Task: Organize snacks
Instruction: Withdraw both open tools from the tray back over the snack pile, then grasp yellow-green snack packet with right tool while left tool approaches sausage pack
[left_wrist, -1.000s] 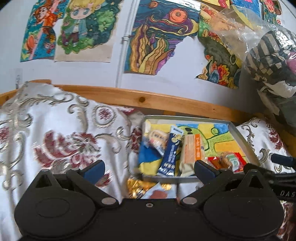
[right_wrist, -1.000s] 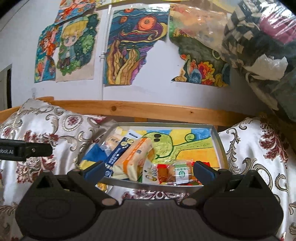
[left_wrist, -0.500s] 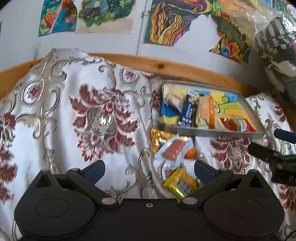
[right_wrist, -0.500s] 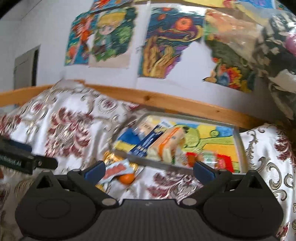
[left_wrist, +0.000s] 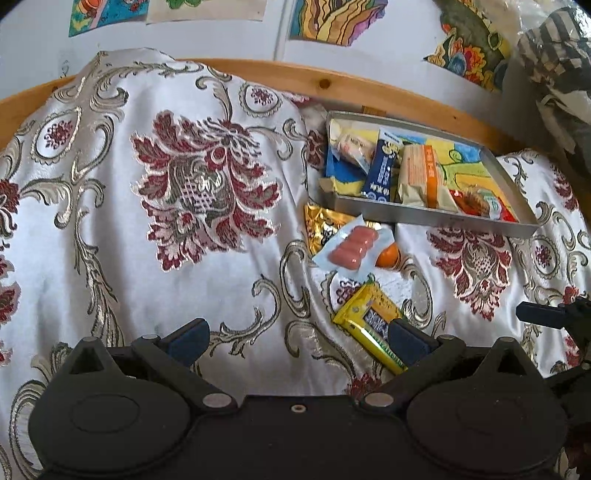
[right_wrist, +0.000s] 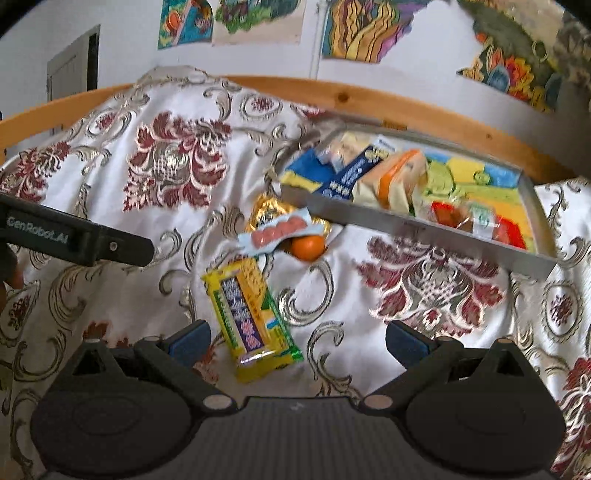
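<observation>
A grey tray (left_wrist: 424, 218) (right_wrist: 406, 229) rests on the patterned cloth near the wooden rail and holds several wrapped snacks. In front of it lie a gold packet (left_wrist: 321, 225) (right_wrist: 269, 210), a sausage pack (left_wrist: 352, 247) (right_wrist: 280, 229), an orange ball-shaped snack (left_wrist: 388, 255) (right_wrist: 308, 248) and a yellow bar packet (left_wrist: 369, 325) (right_wrist: 247, 317). My left gripper (left_wrist: 297, 338) is open and empty, its right fingertip over the yellow packet's end. My right gripper (right_wrist: 297, 339) is open and empty, with the yellow packet between its fingers, nearer the left one.
A white cloth with red and silver flowers (left_wrist: 184, 192) covers the whole surface. A wooden rail (left_wrist: 332, 85) runs behind it, under a wall with coloured drawings. A plastic bag of clothes (left_wrist: 554, 74) hangs at the right. The other gripper's finger (right_wrist: 74, 236) reaches in from the left.
Both views have tilted down and drawn back from the tray. The loose snacks on the cloth have come into sight. Both grippers have stayed open.
</observation>
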